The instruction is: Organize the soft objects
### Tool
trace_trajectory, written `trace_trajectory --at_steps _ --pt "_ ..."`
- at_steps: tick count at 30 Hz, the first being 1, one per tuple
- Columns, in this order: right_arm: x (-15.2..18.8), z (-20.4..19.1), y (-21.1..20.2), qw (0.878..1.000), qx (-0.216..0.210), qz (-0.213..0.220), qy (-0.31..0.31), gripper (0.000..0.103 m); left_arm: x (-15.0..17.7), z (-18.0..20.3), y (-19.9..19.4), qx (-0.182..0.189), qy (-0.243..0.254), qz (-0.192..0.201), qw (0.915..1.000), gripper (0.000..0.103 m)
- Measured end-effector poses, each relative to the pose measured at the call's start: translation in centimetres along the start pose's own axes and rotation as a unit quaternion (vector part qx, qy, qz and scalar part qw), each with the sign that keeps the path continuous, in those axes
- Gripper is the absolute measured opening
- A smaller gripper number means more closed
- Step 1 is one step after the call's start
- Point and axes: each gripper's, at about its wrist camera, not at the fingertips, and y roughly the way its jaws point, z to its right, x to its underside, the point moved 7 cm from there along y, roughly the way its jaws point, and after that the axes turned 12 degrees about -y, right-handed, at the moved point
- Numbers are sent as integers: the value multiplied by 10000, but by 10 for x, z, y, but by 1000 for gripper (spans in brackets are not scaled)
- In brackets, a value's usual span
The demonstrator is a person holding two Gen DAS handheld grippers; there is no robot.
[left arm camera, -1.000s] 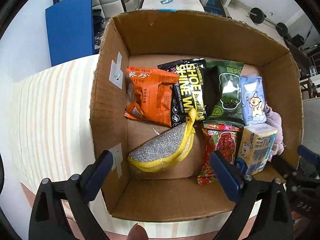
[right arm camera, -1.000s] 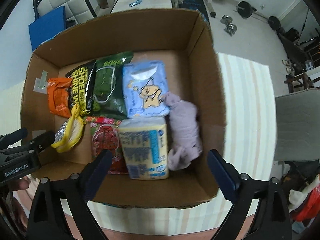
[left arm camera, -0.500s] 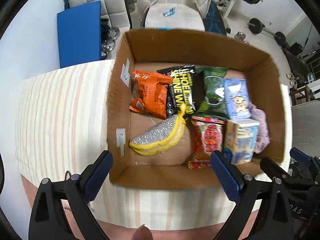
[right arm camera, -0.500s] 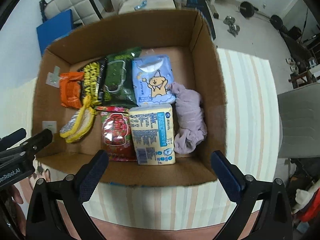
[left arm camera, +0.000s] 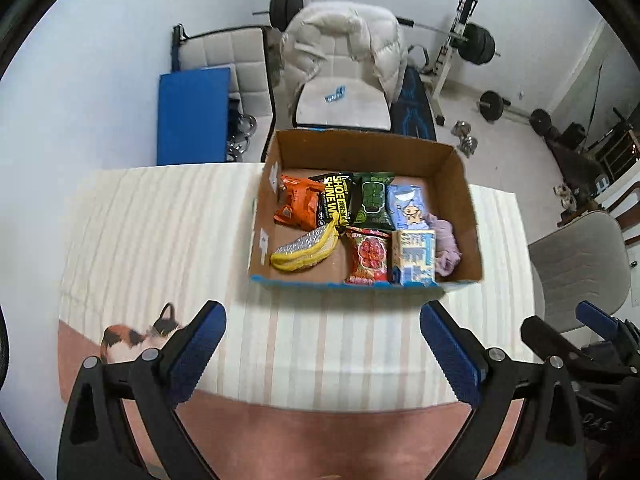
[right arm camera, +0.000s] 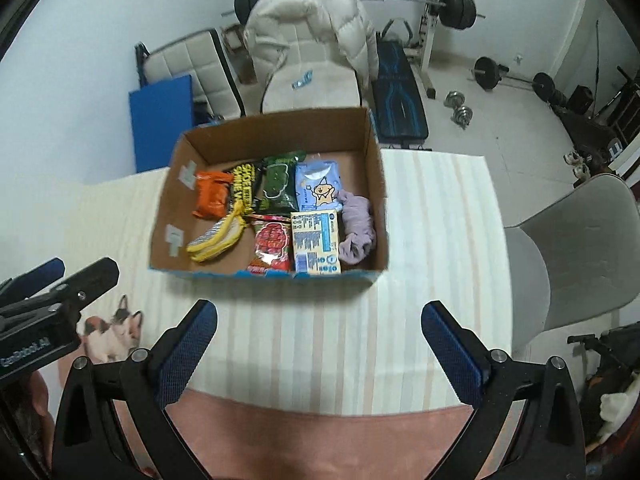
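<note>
Both claws hang wide and empty over the near edge of the striped table (left arm camera: 160, 240), left claw (left arm camera: 322, 344) and right claw (right arm camera: 320, 342) well short of the cardboard box (left arm camera: 464, 184). Everything soft looks packed already: orange pouch (left arm camera: 298, 206), yellow scrubber (left arm camera: 306, 248), tissue pack (right arm camera: 316, 242) and lilac cloth (right arm camera: 358, 226) lie inside. Nothing loose shows on the cloth, so the sorting seems finished.

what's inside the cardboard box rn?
The cardboard box holds an orange packet, black-yellow pack, green pack, blue pack, sponge, red packet, yellow pack and purple cloth. Anything beneath them is covered.
</note>
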Motion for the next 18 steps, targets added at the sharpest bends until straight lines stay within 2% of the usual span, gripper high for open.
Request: trace_trajectory --at_steps 7,11,18 --pt "36 -8 -79 9995 -59 302 118 103 33 -4 -71 51 130 246 9996 100" --pt "50 -15 -118 9986 26 534 -14 103 47 -3 -95 90 202 253 9994 100" --pt "69 -28 -165 9975 29 664 -224 103 62 -2 -131 200 259 420 9986 100"
